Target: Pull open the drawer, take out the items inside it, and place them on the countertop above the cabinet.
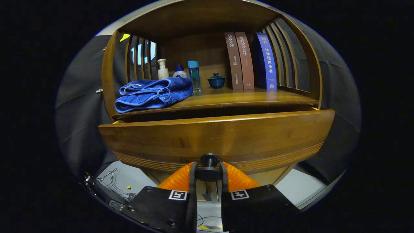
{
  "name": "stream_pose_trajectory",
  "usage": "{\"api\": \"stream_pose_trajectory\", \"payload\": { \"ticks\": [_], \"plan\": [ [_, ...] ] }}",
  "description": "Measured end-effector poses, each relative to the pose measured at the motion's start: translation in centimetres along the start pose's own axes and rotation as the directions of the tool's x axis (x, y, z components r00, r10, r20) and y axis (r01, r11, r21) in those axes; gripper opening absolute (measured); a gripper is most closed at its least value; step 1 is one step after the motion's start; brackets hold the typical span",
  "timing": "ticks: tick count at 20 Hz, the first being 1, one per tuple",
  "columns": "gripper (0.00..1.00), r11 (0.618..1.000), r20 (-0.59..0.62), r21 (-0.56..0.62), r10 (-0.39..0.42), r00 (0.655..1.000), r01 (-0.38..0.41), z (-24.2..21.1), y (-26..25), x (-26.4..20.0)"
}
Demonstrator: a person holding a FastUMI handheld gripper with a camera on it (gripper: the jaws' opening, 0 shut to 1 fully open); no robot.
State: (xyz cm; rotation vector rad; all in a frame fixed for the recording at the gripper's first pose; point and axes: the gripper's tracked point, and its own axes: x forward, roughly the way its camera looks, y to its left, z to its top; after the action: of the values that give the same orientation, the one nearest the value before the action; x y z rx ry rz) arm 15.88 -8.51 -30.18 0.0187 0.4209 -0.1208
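Note:
A wooden drawer stands partly pulled out of the cabinet, with a dark gap showing above its front; its inside is hidden. A round dark knob sticks out of the drawer front, low in the middle. My gripper is shut on that knob, one finger pressing each side. Above the drawer is the cabinet's wooden countertop, under a shelf roof.
On the countertop lie a folded blue towel, a cream pump bottle, a small white bottle, a tall teal bottle, a blue lidded cup and three upright books. Loose wires lie on the floor.

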Motion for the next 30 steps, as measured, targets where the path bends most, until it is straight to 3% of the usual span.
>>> {"api": "stream_pose_trajectory", "payload": {
  "ticks": [15, 25, 26, 30],
  "plan": [
    [0.34, 1.000, -0.143, 0.017, 0.011, 0.990, -0.009, -5.8, 0.9, -11.5],
    [0.34, 0.999, -0.163, 0.033, 0.022, 0.986, -0.017, -6.7, 0.8, -12.6],
    [0.40, 0.999, -0.151, 0.032, 0.012, 0.988, -0.007, -6.2, 0.7, -13.1],
    [0.86, 1.000, -0.071, 0.005, -0.001, 0.997, 0.001, -3.2, 0.5, -15.8]
  ]
}}
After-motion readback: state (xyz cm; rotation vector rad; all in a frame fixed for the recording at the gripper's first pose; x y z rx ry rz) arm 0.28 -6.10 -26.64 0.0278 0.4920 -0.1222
